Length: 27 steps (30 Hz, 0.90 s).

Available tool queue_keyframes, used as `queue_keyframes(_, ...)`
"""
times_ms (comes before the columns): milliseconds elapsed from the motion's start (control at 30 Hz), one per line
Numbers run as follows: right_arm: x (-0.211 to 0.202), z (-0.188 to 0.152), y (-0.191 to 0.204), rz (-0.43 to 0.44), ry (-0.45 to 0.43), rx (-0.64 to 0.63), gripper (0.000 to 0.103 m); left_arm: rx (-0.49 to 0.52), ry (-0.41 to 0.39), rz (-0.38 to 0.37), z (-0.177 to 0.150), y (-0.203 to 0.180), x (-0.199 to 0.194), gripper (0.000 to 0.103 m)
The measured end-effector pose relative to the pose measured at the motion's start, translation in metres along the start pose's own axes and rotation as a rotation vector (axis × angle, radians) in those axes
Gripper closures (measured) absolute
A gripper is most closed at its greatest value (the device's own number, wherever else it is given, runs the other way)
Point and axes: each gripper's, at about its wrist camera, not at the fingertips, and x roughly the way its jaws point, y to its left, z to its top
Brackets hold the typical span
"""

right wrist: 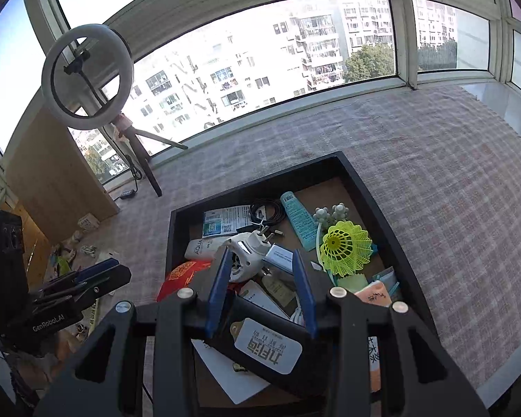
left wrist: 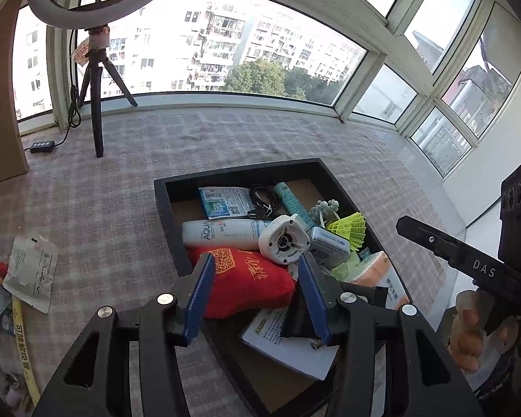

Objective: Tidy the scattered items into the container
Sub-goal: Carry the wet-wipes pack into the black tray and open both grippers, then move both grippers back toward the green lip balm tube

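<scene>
The left gripper (left wrist: 255, 278) hangs over the near end of the black container (left wrist: 161, 205) with its blue jaws apart and nothing pinched between them; the right gripper (right wrist: 262, 278) hovers over the same tray, jaws likewise parted around empty air above a black pouch with a white label (right wrist: 267, 344). The tray sits on a checked cloth (left wrist: 121, 180) beneath a wide window, with a ring light on a tripod (right wrist: 87, 76) standing off to one side. Inside it lie a red cushion (left wrist: 250, 278), a white sunscreen bottle (left wrist: 222, 232), a white handheld fan (left wrist: 283, 239) resting on the bottle, a teal tube (right wrist: 298, 220), a coiled black cable (right wrist: 265, 212) and a yellow shuttlecock (right wrist: 345, 246). Outside the tray, on the cloth to its left, a torn white packet (left wrist: 31, 271) remains scattered.
</scene>
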Motion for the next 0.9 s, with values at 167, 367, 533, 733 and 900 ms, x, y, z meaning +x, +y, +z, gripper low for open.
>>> queue_keyframes(167, 0.019, 0.002, 0.036, 0.056, 0.031, -0.058, 0.067, -0.069, -0.022, 0.065, -0.008, 0.043, -0.025, 0.056)
queue_keyframes(367, 0.044, -0.001, 0.088, 0.121, 0.071, -0.138, 0.066, -0.18, -0.043, 0.155, -0.022, 0.106, -0.058, 0.057)
queue_keyframes(533, 0.061, -0.011, 0.137, 0.169, 0.105, -0.219, 0.065, -0.258, -0.056, 0.23, -0.042, 0.16, -0.087, 0.057)
queue_keyframes(733, 0.081, -0.033, 0.195, 0.207, 0.165, -0.293, 0.065, -0.351, -0.066, 0.309, -0.073, 0.228, -0.127, 0.057)
queue_keyframes(900, 0.097, -0.058, 0.241, 0.228, 0.221, -0.326, 0.066, -0.403, -0.059, 0.355, -0.1, 0.278, -0.155, 0.057)
